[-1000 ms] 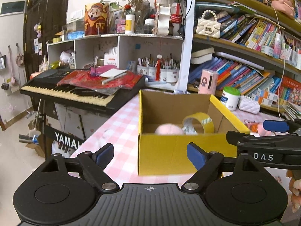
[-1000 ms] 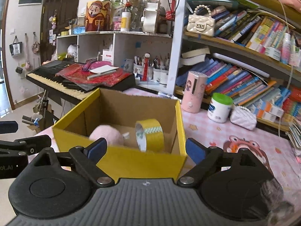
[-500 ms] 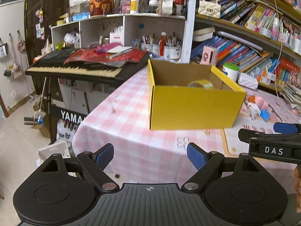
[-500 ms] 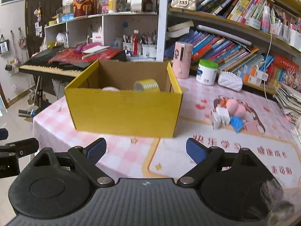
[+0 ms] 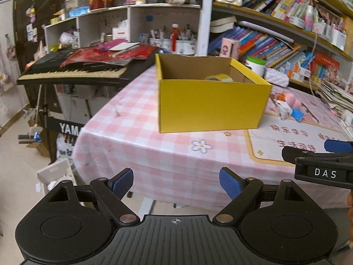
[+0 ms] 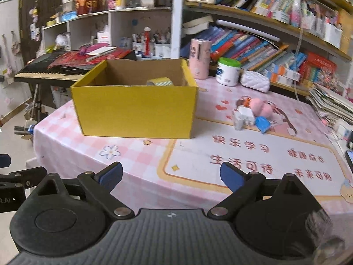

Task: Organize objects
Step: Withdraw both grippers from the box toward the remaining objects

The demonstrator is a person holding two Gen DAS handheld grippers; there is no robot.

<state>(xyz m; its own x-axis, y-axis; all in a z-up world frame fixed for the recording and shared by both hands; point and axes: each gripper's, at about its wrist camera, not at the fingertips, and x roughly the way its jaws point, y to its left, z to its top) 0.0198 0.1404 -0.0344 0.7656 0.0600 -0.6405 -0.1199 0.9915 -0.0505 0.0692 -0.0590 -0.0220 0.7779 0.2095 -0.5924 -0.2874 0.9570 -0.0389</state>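
Note:
A yellow cardboard box (image 5: 211, 103) (image 6: 135, 110) stands on the pink checked table (image 5: 154, 154) (image 6: 141, 161), with a roll of yellow tape (image 5: 219, 78) (image 6: 160, 81) inside it. To its right lies a small heap: a pink plush (image 6: 261, 107) (image 5: 292, 101), a white block (image 6: 242, 117) and a blue piece (image 6: 262, 123). My left gripper (image 5: 176, 182) is open and empty, well back from the table's near edge. My right gripper (image 6: 171, 175) hangs over the near edge, its jaws opening with nothing between them. Its finger shows in the left wrist view (image 5: 317, 154).
A black keyboard (image 5: 72, 70) with red cloth stands left of the table. Behind are bookshelves (image 6: 264, 33), a pink cylinder (image 6: 199, 58), a white jar with a green lid (image 6: 228, 71) and a white quilted pouch (image 6: 254, 80). A stack of papers (image 6: 331, 101) lies at the right.
Both grippers have drawn back from the box, which now looks smaller and farther off. The right jaws have widened a little. The pink plush inside the box is hidden behind its front wall.

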